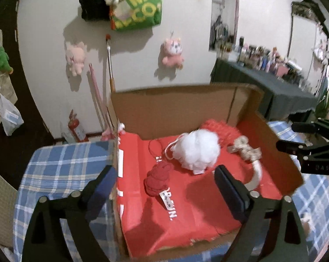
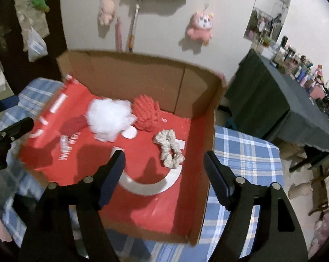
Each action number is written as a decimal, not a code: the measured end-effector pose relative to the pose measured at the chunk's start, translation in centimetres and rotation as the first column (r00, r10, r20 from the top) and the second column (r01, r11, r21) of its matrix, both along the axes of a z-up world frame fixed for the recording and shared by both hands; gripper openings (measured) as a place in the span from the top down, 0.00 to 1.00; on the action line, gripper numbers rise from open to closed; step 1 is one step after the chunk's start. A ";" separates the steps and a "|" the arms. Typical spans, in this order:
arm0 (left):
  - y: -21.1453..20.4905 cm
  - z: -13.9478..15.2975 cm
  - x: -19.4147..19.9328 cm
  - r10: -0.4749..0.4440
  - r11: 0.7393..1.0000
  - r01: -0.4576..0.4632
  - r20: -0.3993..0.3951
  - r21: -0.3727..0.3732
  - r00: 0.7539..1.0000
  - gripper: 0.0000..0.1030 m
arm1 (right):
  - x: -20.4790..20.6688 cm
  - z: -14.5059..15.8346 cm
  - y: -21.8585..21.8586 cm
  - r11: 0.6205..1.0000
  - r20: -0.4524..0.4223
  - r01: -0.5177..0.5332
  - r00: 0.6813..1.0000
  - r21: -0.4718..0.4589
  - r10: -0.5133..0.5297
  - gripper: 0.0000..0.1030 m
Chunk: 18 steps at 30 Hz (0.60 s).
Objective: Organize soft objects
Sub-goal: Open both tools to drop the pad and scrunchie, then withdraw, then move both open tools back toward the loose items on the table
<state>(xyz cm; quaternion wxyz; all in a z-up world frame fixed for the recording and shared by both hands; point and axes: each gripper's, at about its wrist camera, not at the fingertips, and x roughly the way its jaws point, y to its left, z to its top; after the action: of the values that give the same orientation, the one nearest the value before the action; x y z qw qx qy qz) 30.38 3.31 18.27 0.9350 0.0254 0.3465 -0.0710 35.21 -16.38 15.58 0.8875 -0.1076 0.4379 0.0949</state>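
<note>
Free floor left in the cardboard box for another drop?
Bare red floor near the front wall of the cardboard box, before the dark red knitted bundle and cream scrunchie. Crowded at the back: white mesh pouf, red textured sponge.

A white pouf (image 1: 196, 151), red knit bundle (image 1: 156, 180), red sponge (image 2: 147, 114) and beige scrunchie (image 2: 170, 149) are lying inside the red-lined cardboard box (image 2: 131, 74).

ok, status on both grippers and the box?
Left gripper open, empty, over box. Right gripper open, empty. White pouf, red knit toy, red sponge, beige scrunchie all inside cardboard box. Nothing in the way.
</note>
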 end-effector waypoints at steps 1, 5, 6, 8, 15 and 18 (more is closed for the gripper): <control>0.1 0.7 -1.0 -0.003 1.000 0.003 0.023 -0.010 1.000 0.06 | -1.2 0.9 0.0 1.000 0.023 -0.006 1.000 0.015 0.006 0.29; -0.1 3.2 -5.2 -0.021 0.999 0.025 0.097 -0.044 0.995 0.02 | -5.4 3.6 -0.4 0.998 0.094 -0.030 0.995 0.061 0.025 0.21; -0.1 3.7 -6.1 -0.023 0.998 0.029 0.113 -0.049 0.993 0.00 | -6.8 4.5 -0.3 0.997 0.121 -0.039 0.992 0.068 0.030 0.18; -0.2 4.6 -8.6 -0.022 0.998 0.031 0.161 -0.052 0.987 0.00 | -9.3 5.8 -0.6 0.994 0.169 -0.053 0.985 0.092 0.036 0.16; -1.0 6.2 -15.9 -0.026 0.998 0.043 0.283 -0.054 0.959 0.00 | -17.7 8.3 -1.1 0.982 0.308 -0.116 0.949 0.147 0.066 0.14; -1.4 6.2 -18.6 -0.024 0.998 0.043 0.334 -0.050 0.942 0.00 | -20.9 8.6 -1.3 0.981 0.368 -0.113 0.929 0.158 0.048 0.13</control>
<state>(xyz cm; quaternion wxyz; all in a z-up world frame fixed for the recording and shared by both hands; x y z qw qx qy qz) 11.78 1.91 24.47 0.9791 0.0164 0.1810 -0.0916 14.35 -17.65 24.17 0.9543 -0.0624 0.2520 0.1479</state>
